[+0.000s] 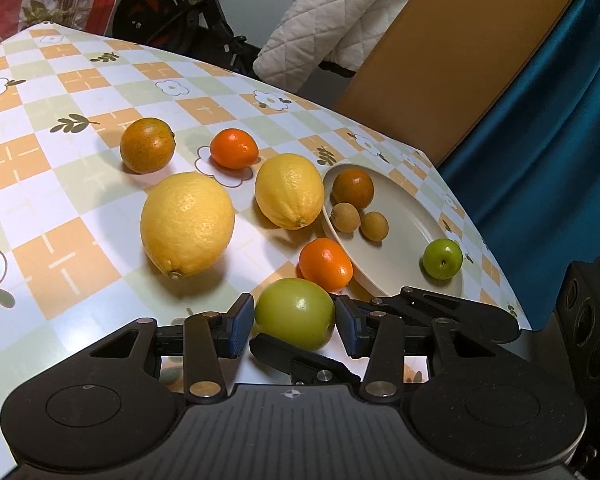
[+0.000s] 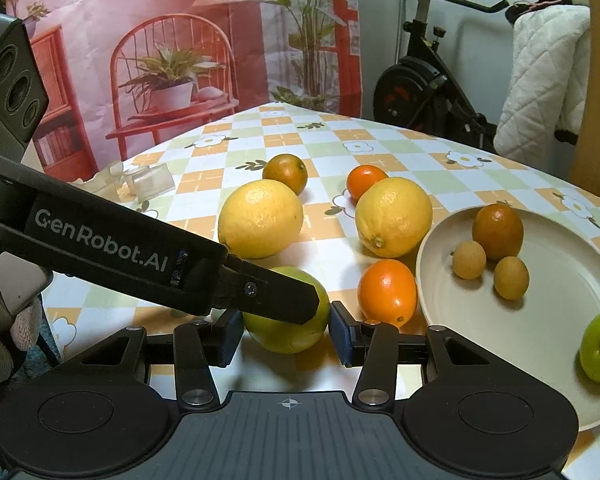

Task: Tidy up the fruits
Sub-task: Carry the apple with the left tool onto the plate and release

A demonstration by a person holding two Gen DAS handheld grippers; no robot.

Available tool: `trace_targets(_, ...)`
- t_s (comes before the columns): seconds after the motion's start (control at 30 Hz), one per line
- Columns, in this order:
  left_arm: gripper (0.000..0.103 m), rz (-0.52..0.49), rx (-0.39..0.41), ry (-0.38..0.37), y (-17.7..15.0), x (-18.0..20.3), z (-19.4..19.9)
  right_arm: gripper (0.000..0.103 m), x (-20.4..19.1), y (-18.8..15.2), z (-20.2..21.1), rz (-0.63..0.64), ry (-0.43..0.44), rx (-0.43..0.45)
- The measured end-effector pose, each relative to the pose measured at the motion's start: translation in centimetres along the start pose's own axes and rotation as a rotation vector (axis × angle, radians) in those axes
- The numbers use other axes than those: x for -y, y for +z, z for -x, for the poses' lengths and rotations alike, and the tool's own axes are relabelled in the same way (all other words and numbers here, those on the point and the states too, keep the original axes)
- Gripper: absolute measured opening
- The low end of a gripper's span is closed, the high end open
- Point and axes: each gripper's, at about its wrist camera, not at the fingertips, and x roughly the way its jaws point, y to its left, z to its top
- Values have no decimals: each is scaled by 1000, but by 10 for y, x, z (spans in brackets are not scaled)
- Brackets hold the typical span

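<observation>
A green round fruit rests on the checked tablecloth. My left gripper is shut on it, blue pads against its left and right sides. My right gripper holds the same fruit crosswise, pads touching both flanks. The left gripper's finger lies across the fruit's top. One right finger shows in front of it. A beige plate holds a dark orange, two small tan fruits and a small green fruit. Two lemons lie on the cloth.
Two bright oranges and a dull one lie among the lemons. A clear plastic piece sits at the far left. Beyond the table stand an exercise bike, a white quilt and a teal curtain.
</observation>
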Motion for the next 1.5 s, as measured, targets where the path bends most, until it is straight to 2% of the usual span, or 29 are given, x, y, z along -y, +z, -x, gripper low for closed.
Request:
trace_targets(0.3, 47, -24, 3, 3, 1, 7, 2, 42, 1, 0, 2, -8, 0, 1)
trace_targets(0.53, 47, -128, 33, -14, 23, 35, 5, 42, 16, 7, 24, -49, -35, 95)
trace_targets(0.93, 47, -280, -37, -24, 51, 82, -45, 42, 68, 8, 32, -155, -127, 143)
trace_targets(1.2, 47, -308, -84, 7, 59, 90, -72, 42, 92, 1, 18, -209, -142, 134)
trace_targets(1.5, 48, -334, -96, 48, 60, 93, -87, 42, 103, 0, 6, -257, -133, 115)
